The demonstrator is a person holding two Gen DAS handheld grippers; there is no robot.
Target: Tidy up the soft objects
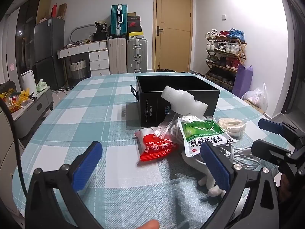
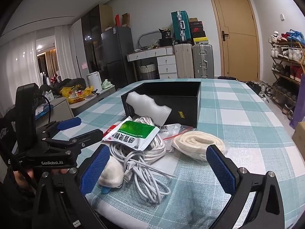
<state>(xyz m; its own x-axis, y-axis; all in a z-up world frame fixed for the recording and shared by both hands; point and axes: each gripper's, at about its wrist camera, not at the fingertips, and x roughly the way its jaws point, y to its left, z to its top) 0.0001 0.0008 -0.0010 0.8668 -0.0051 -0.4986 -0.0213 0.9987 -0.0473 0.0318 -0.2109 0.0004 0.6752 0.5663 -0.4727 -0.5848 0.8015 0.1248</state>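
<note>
Both grippers gape wide, holding nothing. The cable [image 2: 141,164] lies right between the right gripper [image 2: 158,169] fingers (the left gripper [image 1: 152,164] sits farther left), short of the box [image 2: 183,103].

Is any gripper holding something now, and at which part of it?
Nothing is held. The left gripper and the right gripper are both open above the table, with no pad pressing on anything.

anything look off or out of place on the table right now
The white foam piece leans crookedly against the outside of the black box, not in it. The other soft items, like the green sachet and white cable, sit in a jumbled, overlapping pile.
</note>
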